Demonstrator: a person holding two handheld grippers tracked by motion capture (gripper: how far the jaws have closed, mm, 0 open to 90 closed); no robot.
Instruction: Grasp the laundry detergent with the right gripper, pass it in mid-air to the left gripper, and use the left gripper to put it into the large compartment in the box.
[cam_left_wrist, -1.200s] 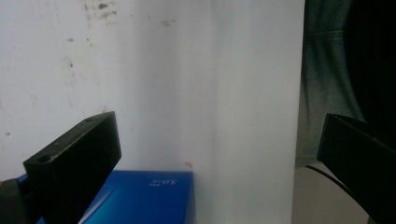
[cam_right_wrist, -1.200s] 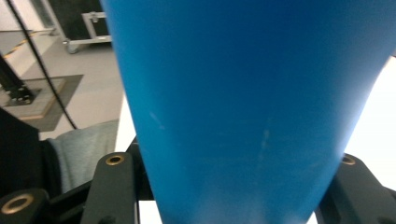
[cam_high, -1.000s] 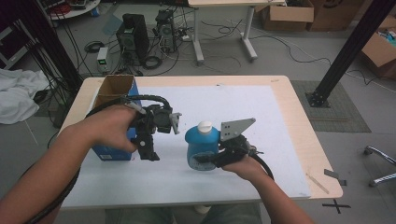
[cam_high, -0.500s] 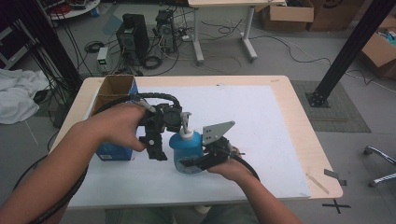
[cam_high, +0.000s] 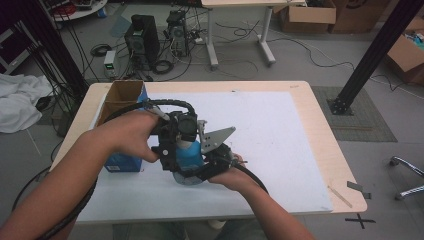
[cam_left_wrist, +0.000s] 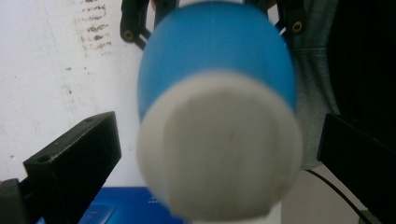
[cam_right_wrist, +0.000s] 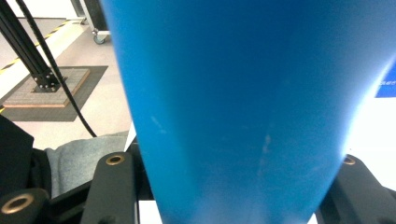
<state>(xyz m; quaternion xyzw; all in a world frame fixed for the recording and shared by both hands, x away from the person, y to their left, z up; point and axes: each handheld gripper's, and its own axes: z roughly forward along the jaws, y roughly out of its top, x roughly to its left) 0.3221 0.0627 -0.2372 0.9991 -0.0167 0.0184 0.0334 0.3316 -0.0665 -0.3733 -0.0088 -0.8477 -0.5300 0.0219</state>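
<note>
High view looked down on a pale wooden table (cam_high: 320, 130) covered by a white sheet (cam_high: 270, 130), with a grey floor behind it carrying computer towers (cam_high: 142, 37), tangled cables and cardboard cartons (cam_high: 307, 15). At the far left a white cloth (cam_high: 20, 102) lay on the floor. An open cardboard box (cam_high: 122, 95) with blue sides stood at the table's left edge; its inside was too shadowed to make out.

Just right of it, near the table's middle, the left tool (cam_high: 175, 150) and right tool (cam_high: 207, 167) crowded together around a blue pump bottle (cam_high: 187, 156), hiding most of it. In the left gripper view the bottle's white pump head (cam_left_wrist: 219, 149) sat blurred and close between the two black jaws, which stood wide apart and clear of it. In the right gripper view the blue body (cam_right_wrist: 243, 107) ran past the frame's top, wedged between the right tool's jaws, which were clamped on its sides. What the bottle held could not be told.
</note>
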